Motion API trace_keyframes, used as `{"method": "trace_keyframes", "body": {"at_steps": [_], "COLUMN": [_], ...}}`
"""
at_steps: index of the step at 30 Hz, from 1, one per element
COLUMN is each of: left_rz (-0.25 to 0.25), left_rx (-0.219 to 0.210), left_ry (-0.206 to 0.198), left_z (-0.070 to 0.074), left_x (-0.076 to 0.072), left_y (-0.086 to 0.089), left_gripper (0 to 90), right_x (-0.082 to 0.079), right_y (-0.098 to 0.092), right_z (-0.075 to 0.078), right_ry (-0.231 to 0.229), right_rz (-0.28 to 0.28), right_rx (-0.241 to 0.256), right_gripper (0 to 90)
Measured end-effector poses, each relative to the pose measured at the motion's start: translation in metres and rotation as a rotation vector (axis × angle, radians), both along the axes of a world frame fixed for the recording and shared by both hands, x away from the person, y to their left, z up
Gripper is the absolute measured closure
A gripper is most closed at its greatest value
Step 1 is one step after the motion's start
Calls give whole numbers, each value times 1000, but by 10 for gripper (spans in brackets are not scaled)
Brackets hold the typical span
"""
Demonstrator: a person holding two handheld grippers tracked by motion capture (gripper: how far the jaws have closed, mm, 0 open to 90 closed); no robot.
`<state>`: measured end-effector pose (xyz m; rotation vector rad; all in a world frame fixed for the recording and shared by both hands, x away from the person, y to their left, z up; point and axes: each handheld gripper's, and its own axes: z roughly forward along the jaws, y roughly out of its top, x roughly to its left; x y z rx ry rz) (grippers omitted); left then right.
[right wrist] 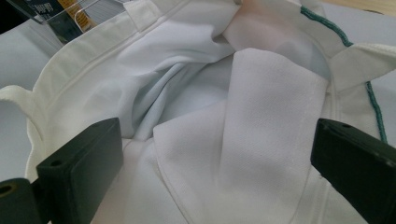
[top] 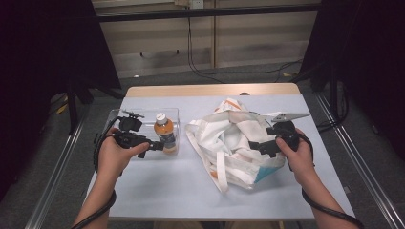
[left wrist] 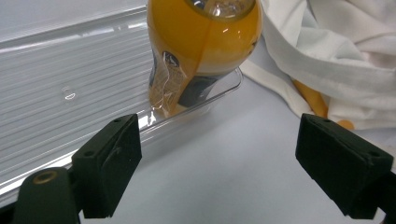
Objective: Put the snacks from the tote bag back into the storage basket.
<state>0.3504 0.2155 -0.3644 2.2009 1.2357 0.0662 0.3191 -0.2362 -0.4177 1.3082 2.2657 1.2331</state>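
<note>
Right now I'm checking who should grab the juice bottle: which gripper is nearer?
Left. The left gripper is beside the juice bottle, open; the right gripper is over the white bag.

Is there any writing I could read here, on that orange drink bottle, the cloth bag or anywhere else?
No text can be read with certainty.
Orange drink bottle: its label carries print, too blurred and curved to read.
Yellow-and-dark label seen through the clear tray in the right gripper view: characters present, too small to make out.
White cloth bag: orange and teal trim, no legible words.
</note>
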Motion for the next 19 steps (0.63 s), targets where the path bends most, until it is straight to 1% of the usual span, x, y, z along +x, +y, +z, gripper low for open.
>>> {"method": "trace_keyframes", "body": {"at_steps": [1,4,7,9,10,13,14,15,16,17,19], "left_rz": [3,-6,3,2,2,-7,-9,6,-19,-19,-25], "left_rx": [-9,-8,-15,-24,-25,-19,-28,-41,-23,-23,-25], "left_ry": [1,3,-11,-8,-16,-16,-20,-27,-27,-35,-36], "left_z": [-1,-3,-6,-8,-10,-11,-12,-12,-12,-13,-14], "left_x": [-1,-3,-6,-8,-10,-12,-13,-14,-15,-17,-18], "left_y": [0,0,-1,-1,-1,-2,-3,-4,-5,-7,-8], "left_gripper": [143,143,142,143,142,141,141,141,141,141,140], "right_x": [0,0,0,0,0,0,0,0,0,0,0], "right_y": [0,0,-1,0,0,0,0,1,1,1,1], "right_z": [0,0,1,0,0,0,0,0,1,0,1], "right_ry": [0,-2,-3,-3,-2,-4,-4,-4,-5,-6,-4], "right_rz": [0,1,-1,-2,0,1,1,1,2,1,1], "right_rx": [0,0,0,-2,-2,-3,-3,-3,-4,-4,-4], "right_gripper": [24,24,24,24,25,24,24,24,24,24,24]}}
